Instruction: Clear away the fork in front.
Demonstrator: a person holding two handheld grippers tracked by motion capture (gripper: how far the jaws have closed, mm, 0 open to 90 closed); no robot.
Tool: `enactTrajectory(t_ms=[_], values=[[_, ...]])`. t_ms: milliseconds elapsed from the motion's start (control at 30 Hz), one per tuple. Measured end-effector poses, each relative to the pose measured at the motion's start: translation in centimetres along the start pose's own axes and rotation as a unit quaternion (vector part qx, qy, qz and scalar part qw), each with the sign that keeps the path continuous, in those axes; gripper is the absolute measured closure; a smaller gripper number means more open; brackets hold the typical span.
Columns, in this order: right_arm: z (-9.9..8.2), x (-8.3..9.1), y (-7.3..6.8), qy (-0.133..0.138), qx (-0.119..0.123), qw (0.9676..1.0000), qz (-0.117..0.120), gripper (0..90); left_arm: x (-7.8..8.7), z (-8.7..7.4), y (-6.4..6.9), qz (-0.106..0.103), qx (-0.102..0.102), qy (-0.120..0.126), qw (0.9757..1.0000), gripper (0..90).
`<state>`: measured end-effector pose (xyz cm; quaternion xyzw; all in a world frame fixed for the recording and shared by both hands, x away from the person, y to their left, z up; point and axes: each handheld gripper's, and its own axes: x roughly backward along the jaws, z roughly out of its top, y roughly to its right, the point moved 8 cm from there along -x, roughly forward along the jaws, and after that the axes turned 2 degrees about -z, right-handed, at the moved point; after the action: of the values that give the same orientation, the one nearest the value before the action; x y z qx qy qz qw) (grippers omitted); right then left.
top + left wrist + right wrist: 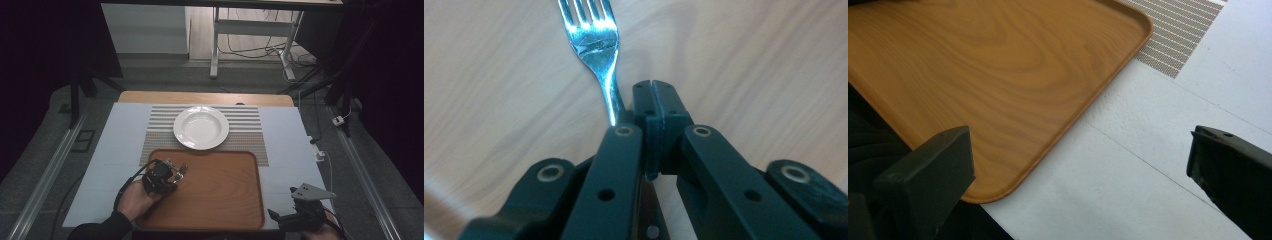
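High view: a person's left gripper (176, 175) sits over the left part of a wooden tray (225, 200) on the bench (290, 145), its jaws clenched, with a fork (182, 169) poking out at its tip, tines toward a white plate (201, 127) on a striped mat (250, 130). Left gripper view has the fork's (596, 45) neck running just beside the closed jaws and under them; whether they pinch it cannot be told. Right gripper (280, 218) rests released beside the tray's near right corner.

Silver fork (596, 45), wood-grain brown tray (225, 200), white plate (201, 127), brown-and-white striped mat (247, 125)
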<state>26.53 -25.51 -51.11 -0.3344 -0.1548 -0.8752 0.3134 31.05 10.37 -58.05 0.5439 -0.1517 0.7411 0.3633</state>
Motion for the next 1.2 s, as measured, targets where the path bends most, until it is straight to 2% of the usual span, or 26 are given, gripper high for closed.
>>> enactTrajectory(t_ms=[267,600,867,1000,1200], values=[[0.0,0.0,0.0,-0.001,0.0,1.0,0.002,0.0,0.7,-1.0,-2.0,-0.001,0.051,-0.001,0.9987,89.1],[0.0,0.0,0.0,-0.002,-0.001,1.0,0.002,0.0,1.3,-2.1,-4.1,0.006,0.088,0.0,0.9961,88.9],[0.0,-0.1,0.0,-0.002,-0.001,1.0,0.003,0.0,1.6,-2.4,-4.9,0.004,0.102,0.004,0.9947,86.2],[0.0,-0.1,0.0,-0.002,-0.001,1.0,0.004,0.0,2.4,-2.0,-4.7,-0.005,0.103,0.029,0.9943,78.0],[0.0,0.0,0.0,-0.002,-0.001,1.0,0.003,0.0,3.3,-1.9,-4.3,-0.014,0.089,0.052,0.9945,63.3]])
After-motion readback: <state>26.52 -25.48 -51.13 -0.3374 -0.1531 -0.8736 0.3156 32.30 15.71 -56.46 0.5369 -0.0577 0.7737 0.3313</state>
